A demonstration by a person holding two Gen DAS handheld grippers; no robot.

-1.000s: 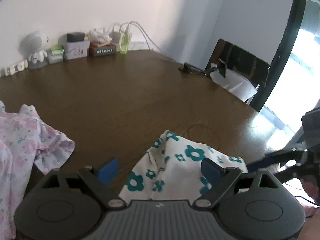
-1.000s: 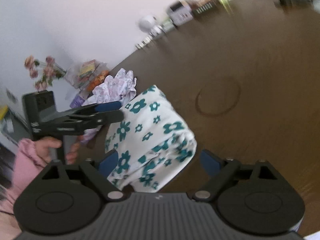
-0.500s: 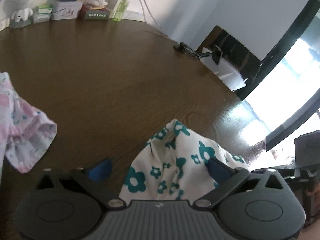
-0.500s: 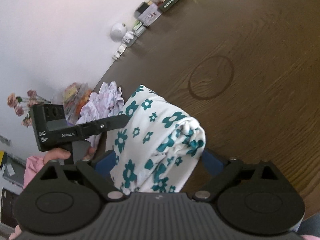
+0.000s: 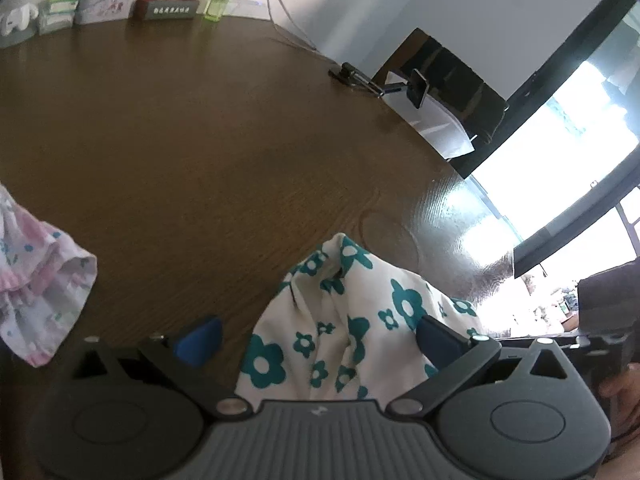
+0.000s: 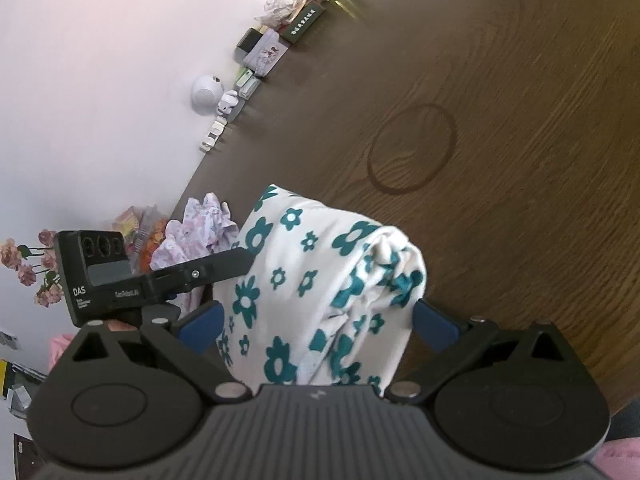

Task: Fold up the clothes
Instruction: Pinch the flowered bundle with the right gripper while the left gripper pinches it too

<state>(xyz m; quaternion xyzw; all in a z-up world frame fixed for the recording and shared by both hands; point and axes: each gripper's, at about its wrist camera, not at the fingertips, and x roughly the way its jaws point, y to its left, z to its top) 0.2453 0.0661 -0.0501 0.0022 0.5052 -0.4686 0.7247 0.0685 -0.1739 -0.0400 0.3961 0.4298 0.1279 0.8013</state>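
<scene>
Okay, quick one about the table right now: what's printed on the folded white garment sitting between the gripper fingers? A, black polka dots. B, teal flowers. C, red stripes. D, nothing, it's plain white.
B: the folded white garment is covered in teal flower shapes, seen in both wrist views; the pink-flowered cloth lying further left on the table is a separate piece.
</scene>
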